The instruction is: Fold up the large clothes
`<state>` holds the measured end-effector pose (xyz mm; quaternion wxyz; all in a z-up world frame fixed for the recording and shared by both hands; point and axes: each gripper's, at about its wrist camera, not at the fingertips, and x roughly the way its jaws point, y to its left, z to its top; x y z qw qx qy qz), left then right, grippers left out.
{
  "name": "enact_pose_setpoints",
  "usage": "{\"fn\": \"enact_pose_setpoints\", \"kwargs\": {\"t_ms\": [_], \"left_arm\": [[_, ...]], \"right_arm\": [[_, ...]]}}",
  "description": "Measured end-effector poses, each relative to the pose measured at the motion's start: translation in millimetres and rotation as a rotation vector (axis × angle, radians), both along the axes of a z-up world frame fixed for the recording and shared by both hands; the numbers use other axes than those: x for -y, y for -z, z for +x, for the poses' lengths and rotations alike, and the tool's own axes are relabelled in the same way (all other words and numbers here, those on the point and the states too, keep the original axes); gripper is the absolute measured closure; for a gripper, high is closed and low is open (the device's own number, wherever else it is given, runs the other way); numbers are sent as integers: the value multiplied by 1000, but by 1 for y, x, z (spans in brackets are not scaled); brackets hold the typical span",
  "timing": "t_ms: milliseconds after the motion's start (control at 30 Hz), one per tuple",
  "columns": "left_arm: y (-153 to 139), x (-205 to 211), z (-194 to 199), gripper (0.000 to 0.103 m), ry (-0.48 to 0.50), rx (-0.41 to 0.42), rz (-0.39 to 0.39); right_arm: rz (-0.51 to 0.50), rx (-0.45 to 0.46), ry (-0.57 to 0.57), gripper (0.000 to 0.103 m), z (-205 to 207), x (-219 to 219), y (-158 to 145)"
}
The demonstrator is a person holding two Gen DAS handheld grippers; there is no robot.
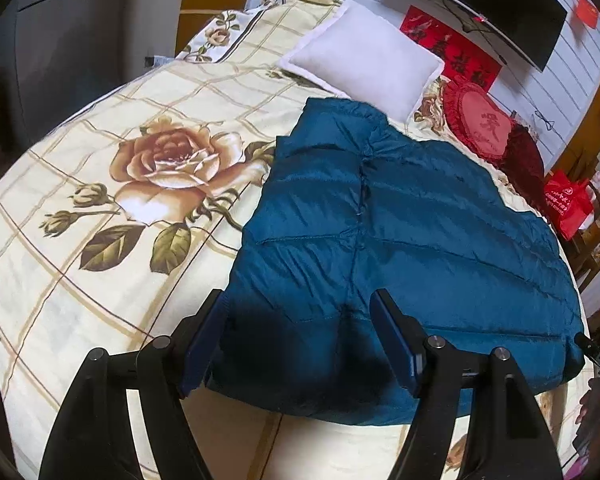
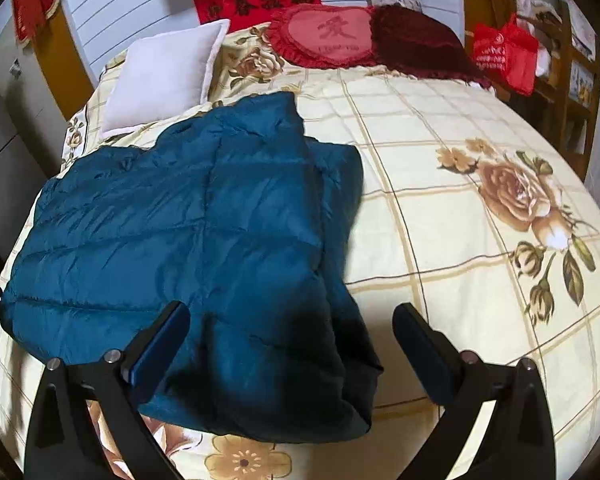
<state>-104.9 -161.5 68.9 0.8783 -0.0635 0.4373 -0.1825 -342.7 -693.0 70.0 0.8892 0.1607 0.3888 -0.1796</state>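
A teal quilted down jacket (image 1: pixel 400 240) lies flat on the bed, folded into a rough rectangle; it also shows in the right wrist view (image 2: pixel 204 240). My left gripper (image 1: pixel 300 320) is open, its two fingers hovering over the jacket's near left corner. My right gripper (image 2: pixel 292 332) is open, its fingers spread over the jacket's near right corner. Neither gripper holds cloth. The tip of the right gripper (image 1: pixel 592 350) shows at the jacket's far right edge in the left wrist view.
The bed (image 1: pixel 100 260) has a cream checked cover with rose prints. A white pillow (image 1: pixel 360 56) and red heart cushion (image 2: pixel 324 36) lie at the head. A red bag (image 2: pixel 504 52) and wooden shelf stand beside the bed.
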Motion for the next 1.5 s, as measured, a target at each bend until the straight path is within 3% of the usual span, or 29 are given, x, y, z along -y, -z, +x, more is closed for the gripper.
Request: {"fn": "enact_pose_setpoints", "kwargs": {"t_ms": [200, 367, 733, 867, 900, 1000, 1067, 1167, 1300, 1500], "left_arm": [[17, -3, 15, 3, 18, -45, -35], [34, -2, 30, 0, 33, -137, -109], [46, 4, 35, 0, 23, -140, -168], [46, 5, 32, 4, 38, -114, -172], [44, 4, 31, 15, 42, -115, -180], [33, -2, 25, 40, 41, -112, -208], [17, -7, 13, 45, 52, -86, -208], [-3, -12, -6, 46, 94, -57, -175], [-23, -30, -37, 46, 155, -85, -182], [-22, -64, -97, 46, 192, -114, -110]], "right_arm": [[92, 0, 9, 0, 8, 18, 21], [249, 34, 2, 0, 18, 35, 41], [263, 14, -116, 0, 51, 34, 49], [271, 60, -108, 18, 47, 27, 46], [266, 66, -104, 21, 45, 24, 44], [237, 74, -112, 45, 37, 11, 28], [230, 78, -133, 55, 29, 3, 12], [205, 94, -186, 59, 10, -11, -12], [216, 139, -245, 60, -37, -30, -40], [263, 93, -252, 59, -97, -46, -24]]}}
